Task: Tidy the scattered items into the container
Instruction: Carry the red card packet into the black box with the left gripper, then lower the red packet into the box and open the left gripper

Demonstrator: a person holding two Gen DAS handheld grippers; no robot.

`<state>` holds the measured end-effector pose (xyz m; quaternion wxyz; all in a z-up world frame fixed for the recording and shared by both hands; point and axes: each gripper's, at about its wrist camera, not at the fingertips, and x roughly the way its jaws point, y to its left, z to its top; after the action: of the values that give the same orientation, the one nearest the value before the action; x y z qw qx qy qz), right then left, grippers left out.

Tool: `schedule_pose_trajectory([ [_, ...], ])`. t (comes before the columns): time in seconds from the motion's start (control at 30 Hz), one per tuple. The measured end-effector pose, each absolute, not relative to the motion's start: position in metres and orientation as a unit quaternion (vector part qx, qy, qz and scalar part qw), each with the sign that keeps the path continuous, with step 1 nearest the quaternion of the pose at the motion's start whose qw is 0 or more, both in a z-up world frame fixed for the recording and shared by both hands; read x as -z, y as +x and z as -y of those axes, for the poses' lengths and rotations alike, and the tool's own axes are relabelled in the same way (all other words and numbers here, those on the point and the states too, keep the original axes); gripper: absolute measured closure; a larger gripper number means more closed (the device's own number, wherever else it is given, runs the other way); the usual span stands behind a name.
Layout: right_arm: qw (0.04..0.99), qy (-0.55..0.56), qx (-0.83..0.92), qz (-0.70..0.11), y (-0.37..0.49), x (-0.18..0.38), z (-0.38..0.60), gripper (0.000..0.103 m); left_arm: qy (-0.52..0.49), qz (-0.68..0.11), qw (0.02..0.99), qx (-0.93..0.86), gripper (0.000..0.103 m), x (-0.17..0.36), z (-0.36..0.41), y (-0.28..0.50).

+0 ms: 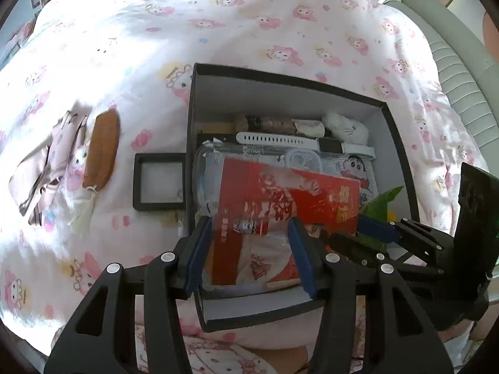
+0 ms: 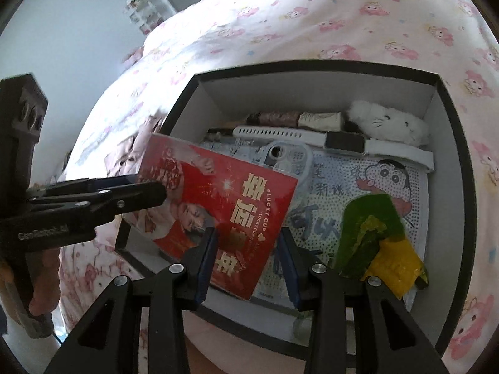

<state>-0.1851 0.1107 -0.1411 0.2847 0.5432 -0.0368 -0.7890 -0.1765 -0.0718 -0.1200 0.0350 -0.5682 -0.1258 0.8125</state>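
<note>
The red card [image 2: 218, 205] lies tilted inside the black box [image 2: 452, 155], its upper left corner riding over the box's left wall, on top of a cartoon-printed phone case [image 2: 374, 193]. A white watch [image 2: 343, 141], a plush toy [image 2: 389, 121] and a green and yellow wrapper [image 2: 374, 237] share the box, which sits on the pink-patterned bed [image 2: 312, 15].

The left gripper [image 1: 249, 246] hangs over the card with its fingers spread; seen side-on from the right wrist, its tips overlap the card's left edge, and contact cannot be told. The right gripper [image 2: 248, 261] is also spread, hovering above the card's lower edge and holding nothing.

The likely trouble is that the card stays propped on the wall, then slides out if nudged. A push could also shift the loose case beneath.

Outside the box, a small black frame [image 1: 159, 180], a brown comb [image 1: 103, 149] and a pink cloth item [image 1: 53, 162] remain on the bed. The box's near corner is hidden behind the grippers, and the items along the far wall are hard to identify.
</note>
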Motion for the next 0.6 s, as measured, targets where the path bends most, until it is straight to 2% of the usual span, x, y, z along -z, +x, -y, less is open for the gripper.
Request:
schedule_pose_trajectory([
  [0.33, 0.318, 0.564, 0.761, 0.028, -0.186, 0.152, -0.097, 0.068, -0.552, 0.105, 0.050, -0.826, 0.052, 0.132, 0.066, -0.193],
  [0.47, 0.283, 0.548, 0.787, 0.015, -0.196, 0.142, -0.094, 0.068, -0.556, 0.115, 0.089, -0.818, 0.053, 0.144, 0.054, -0.217],
  [0.53, 0.266, 0.526, 0.807, -0.006, -0.204, 0.132, -0.092, 0.068, -0.561, 0.113, 0.085, -0.816, 0.060, 0.151, 0.053, -0.227],
  [0.6, 0.230, 0.522, 0.821, -0.024, -0.210, 0.131, -0.091, 0.068, -0.565, 0.095, 0.052, -0.818, 0.072, 0.159, 0.055, -0.235],
])
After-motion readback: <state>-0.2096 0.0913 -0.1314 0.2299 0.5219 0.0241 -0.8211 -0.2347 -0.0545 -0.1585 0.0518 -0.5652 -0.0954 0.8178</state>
